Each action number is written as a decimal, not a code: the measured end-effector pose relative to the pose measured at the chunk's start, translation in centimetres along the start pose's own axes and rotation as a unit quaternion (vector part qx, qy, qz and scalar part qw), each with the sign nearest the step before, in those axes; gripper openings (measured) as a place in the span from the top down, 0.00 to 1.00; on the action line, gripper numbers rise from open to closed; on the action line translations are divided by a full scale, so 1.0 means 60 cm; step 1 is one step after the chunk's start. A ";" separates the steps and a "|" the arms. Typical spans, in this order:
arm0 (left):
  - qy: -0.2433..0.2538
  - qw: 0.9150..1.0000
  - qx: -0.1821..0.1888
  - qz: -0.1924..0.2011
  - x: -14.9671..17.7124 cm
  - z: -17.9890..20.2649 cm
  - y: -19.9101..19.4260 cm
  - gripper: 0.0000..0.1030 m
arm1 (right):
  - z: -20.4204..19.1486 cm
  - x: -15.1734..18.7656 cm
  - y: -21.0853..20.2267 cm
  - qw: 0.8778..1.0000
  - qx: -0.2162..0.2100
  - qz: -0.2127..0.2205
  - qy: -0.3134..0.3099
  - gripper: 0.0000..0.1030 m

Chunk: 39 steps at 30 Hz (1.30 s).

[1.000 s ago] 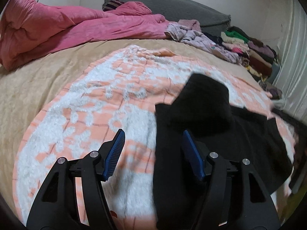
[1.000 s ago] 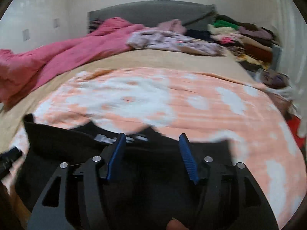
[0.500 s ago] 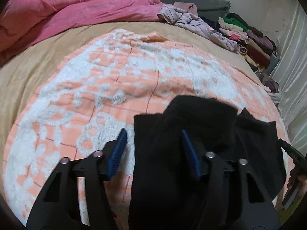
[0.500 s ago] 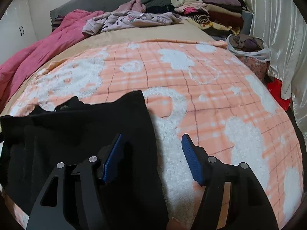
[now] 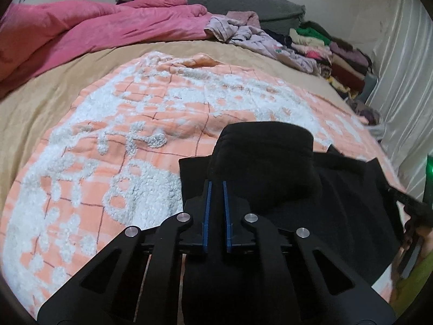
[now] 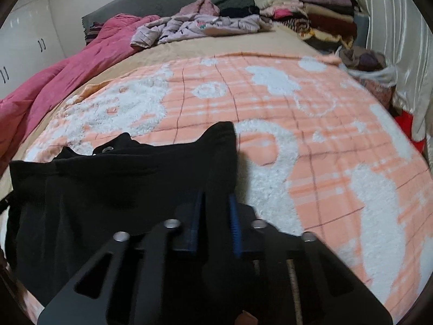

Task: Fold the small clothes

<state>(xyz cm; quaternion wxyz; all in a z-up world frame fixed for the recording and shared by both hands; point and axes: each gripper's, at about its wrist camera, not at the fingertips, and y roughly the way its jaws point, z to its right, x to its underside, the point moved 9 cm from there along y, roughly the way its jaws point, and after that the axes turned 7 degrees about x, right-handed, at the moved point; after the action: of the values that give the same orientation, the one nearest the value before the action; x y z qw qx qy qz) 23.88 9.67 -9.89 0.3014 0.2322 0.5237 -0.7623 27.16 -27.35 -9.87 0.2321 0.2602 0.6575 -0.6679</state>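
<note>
The bed point(image 5: 54, 100) is covered by a tan sheet point(image 6: 189, 48). Spread over its near part lies an orange-and-white fleecy blanket point(image 5: 151, 124), and on that blanket lies a black garment point(image 5: 338, 189), partly folded over itself. At the far left a pink duvet point(image 5: 94, 29) is bunched up on the sheet. Beside it, toward the headboard, sits a loose heap of lilac clothes point(image 6: 200, 27). At the far right corner is a stack of folded clothes point(image 6: 305, 13).
</note>
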 end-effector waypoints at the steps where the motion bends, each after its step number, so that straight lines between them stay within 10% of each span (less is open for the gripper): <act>1: -0.009 1.000 0.002 0.013 -0.006 -0.004 -0.010 0.98 | 0.001 -0.003 -0.006 1.000 0.000 0.005 0.001 0.91; 7: -0.013 0.996 0.011 0.090 -0.037 -0.010 -0.066 0.98 | 0.028 -0.027 -0.039 0.999 -0.006 0.041 0.034 0.93; 14: -0.050 0.997 -0.049 -0.020 0.015 -0.067 0.009 0.97 | 0.025 0.000 0.015 0.999 0.025 -0.001 0.024 0.91; 31: -0.044 0.996 -0.051 0.051 0.009 -0.035 -0.092 0.62 | 0.045 0.063 -0.091 0.999 -0.006 0.027 0.042 0.54; 39: -0.057 0.998 -0.030 0.014 0.070 -0.026 -0.100 0.53 | 0.050 0.117 -0.130 0.999 -0.024 0.016 0.045 0.49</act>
<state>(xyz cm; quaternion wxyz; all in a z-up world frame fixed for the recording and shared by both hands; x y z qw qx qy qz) 16.75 11.86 -9.27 0.3483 0.1864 0.5246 -0.7541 16.65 -29.89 -8.55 0.2188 0.2944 0.6787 -0.6362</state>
